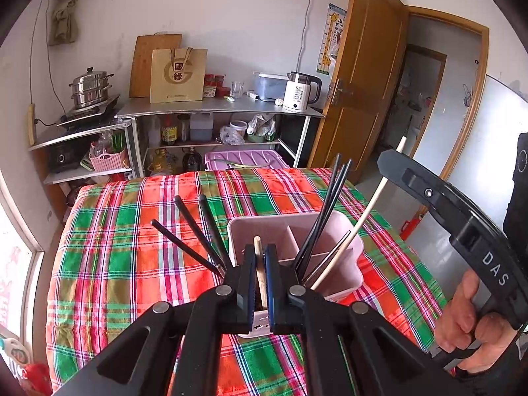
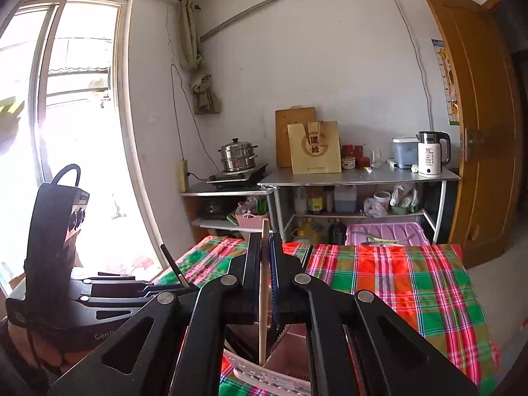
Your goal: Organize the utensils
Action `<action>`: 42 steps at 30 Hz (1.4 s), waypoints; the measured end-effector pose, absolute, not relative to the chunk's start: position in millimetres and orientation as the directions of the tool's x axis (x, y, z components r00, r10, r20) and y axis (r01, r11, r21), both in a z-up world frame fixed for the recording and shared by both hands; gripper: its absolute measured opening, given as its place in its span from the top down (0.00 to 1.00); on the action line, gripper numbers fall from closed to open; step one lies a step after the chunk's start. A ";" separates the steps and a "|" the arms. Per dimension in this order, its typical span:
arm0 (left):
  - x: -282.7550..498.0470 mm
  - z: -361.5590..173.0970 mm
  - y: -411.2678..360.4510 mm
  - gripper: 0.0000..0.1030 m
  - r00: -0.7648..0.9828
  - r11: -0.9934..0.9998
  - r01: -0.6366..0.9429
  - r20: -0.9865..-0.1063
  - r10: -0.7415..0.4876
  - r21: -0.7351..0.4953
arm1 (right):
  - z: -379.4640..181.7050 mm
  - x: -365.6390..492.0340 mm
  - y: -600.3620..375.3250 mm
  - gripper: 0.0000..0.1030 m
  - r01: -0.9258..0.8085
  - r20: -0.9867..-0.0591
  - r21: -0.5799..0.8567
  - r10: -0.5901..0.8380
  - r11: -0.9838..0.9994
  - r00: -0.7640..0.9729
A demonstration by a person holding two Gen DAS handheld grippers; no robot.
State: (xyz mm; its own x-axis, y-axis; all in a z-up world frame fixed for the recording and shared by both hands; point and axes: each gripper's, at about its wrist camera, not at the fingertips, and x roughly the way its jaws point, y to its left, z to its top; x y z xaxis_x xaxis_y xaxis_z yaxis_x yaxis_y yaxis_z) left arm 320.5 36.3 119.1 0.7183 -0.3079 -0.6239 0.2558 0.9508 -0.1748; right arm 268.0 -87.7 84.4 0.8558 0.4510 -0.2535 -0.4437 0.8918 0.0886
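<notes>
Sorting chopsticks into pink divided holder [image 1: 290, 234] on plaid tablecloth [image 1: 132, 231]. Black chopsticks [image 1: 194, 227] fan out at left; more black chopsticks [image 1: 325, 211] stand in right compartment. Left gripper [image 1: 261, 264] clamps one wooden chopstick [image 1: 259, 264] over holder. Right gripper [image 2: 265, 257] pinches pale wooden chopstick [image 2: 263, 297], tip just above holder. Likely near finished: two sticks left. Readable: kettle [image 1: 301, 91] "55", paper bag [image 1: 178, 74] "國緣", gripper handle "DAS".
</notes>
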 end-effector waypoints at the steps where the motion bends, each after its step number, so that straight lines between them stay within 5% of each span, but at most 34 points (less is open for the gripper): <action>1: 319.3 118.0 36.2 0.95 0.717 0.950 0.258 -0.624 -0.309 -0.175 | 81.8 267.0 -85.9 0.95 -0.446 -0.260 0.078 0.450 0.892 0.854; 15: 310.6 101.7 38.3 0.95 0.692 0.956 0.237 -0.660 -0.292 -0.174 | 32.7 272.3 -89.9 0.94 -0.436 -0.422 0.105 0.437 0.894 0.794; 22: 288.4 110.4 42.1 0.82 0.726 0.957 0.232 -0.624 -0.289 -0.173 | 40.4 257.6 -99.5 0.85 -0.419 -0.411 0.114 0.427 0.901 0.806; 28: 252.2 115.8 46.3 0.81 0.771 0.960 0.219 -0.572 -0.280 -0.175 | 47.8 232.9 -110.0 0.83 -0.421 -0.388 0.115 0.431 0.900 0.815; 32: 226.2 107.1 44.8 0.81 0.780 0.962 0.208 -0.562 -0.274 -0.180 | 44.3 212.9 -118.0 0.69 -0.430 -0.384 0.119 0.441 0.895 0.812; 42: 151.5 61.0 26.5 0.81 0.799 0.974 0.174 -0.557 -0.226 -0.146 | 5.6 148.9 -131.2 0.67 -0.416 -0.413 0.094 0.415 0.905 0.810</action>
